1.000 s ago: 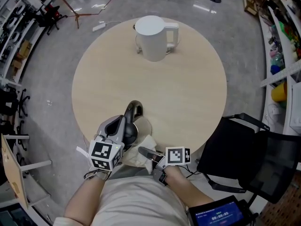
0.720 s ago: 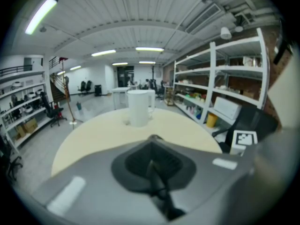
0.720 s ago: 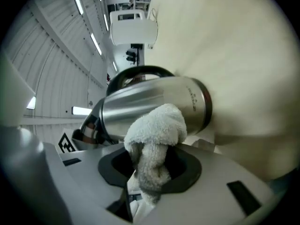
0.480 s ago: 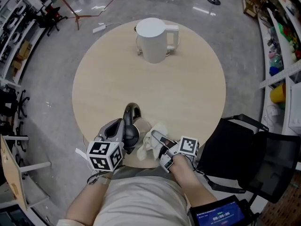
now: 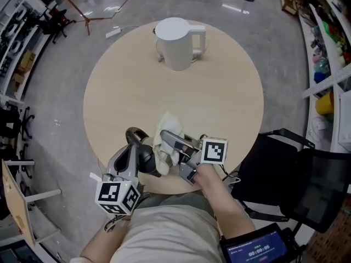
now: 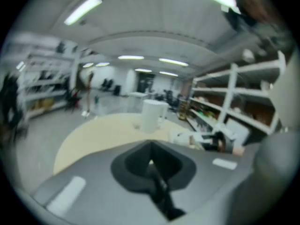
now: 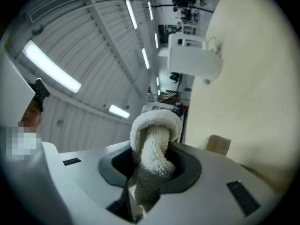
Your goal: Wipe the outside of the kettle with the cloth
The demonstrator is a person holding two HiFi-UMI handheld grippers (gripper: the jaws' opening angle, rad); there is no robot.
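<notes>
- The round table (image 5: 137,92) carries the kettle (image 5: 176,37) upright near its far edge, handle to the right. The whole width of the table lies between the kettle and both grippers.
- The right gripper (image 5: 171,142) hangs over the near edge with its jaws clamped on the cloth (image 5: 166,131). A long reach towards the far edge is judged necessary before any wiping can begin.
- The left gripper (image 5: 136,138) is held at the near edge, left of the right one, with its jaws together and nothing between them. It is best brought to the kettle handle so that the kettle is steadied against sliding.
- The cloth is pinched at a fold, with a rounded loop standing beyond the jaws (image 7: 154,139). This loop, not the bare jaws, should be pressed against the kettle wall.
</notes>
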